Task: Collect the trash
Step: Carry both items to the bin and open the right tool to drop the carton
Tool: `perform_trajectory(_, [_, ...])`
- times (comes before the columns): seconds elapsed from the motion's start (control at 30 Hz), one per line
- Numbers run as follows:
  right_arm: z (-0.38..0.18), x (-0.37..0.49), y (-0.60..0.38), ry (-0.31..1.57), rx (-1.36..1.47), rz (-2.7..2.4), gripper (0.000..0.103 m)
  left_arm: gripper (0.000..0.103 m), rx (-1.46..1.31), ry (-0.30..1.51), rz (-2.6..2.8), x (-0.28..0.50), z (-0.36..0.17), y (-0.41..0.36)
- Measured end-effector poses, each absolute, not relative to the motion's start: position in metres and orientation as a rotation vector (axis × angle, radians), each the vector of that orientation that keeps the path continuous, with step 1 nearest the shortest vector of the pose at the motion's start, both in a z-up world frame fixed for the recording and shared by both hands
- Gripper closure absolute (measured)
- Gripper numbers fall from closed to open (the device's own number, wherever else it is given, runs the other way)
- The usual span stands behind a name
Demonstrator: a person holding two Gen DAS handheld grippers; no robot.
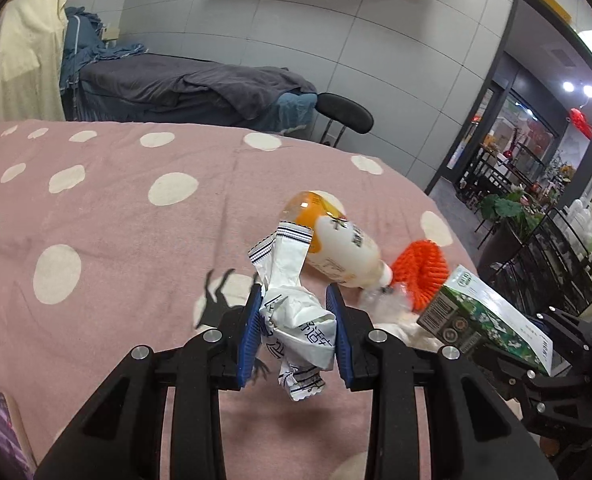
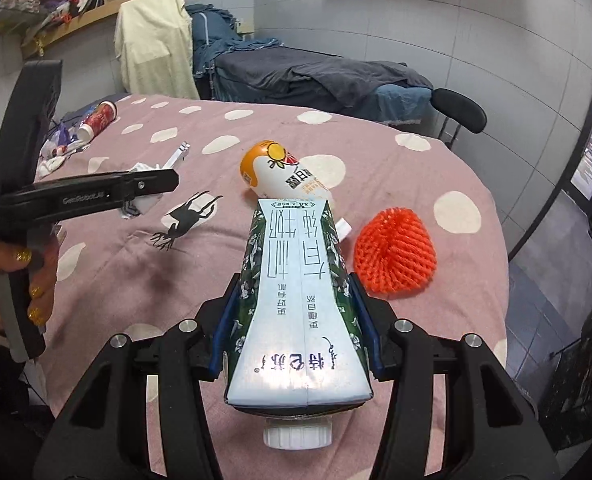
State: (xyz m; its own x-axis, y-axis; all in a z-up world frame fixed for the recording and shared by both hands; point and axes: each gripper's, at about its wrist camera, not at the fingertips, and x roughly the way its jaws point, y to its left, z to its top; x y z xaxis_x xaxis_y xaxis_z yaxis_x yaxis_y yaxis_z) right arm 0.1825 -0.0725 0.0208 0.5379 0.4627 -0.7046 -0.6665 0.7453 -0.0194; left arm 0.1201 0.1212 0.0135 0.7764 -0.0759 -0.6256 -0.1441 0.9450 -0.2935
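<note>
My left gripper (image 1: 296, 300) is shut on a crumpled white wrapper (image 1: 296, 320) and holds it above the pink dotted cloth. My right gripper (image 2: 293, 288) is shut on a green and white milk carton (image 2: 296, 300), cap end toward the camera; the carton also shows in the left wrist view (image 1: 488, 320). An orange and white drink bottle (image 1: 332, 240) lies on the cloth beyond both grippers, also in the right wrist view (image 2: 283, 176). The left gripper's body shows in the right wrist view at the left, with the wrapper (image 2: 143, 200) under it.
An orange foam fruit net (image 2: 394, 252) lies right of the bottle. A red cup (image 2: 97, 118) and small scraps lie at the far left of the cloth-covered table (image 2: 135, 272). A massage bed and black stool stand behind; a doorway opens at the right.
</note>
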Motion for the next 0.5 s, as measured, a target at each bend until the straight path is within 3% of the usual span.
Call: perform_trajectory(0.5, [0.013, 0.159, -0.207, 0.739, -0.039, 0.405, 0.051, 0.071, -0.252, 0.696, -0.240, 0.104, 0.016, 0.011])
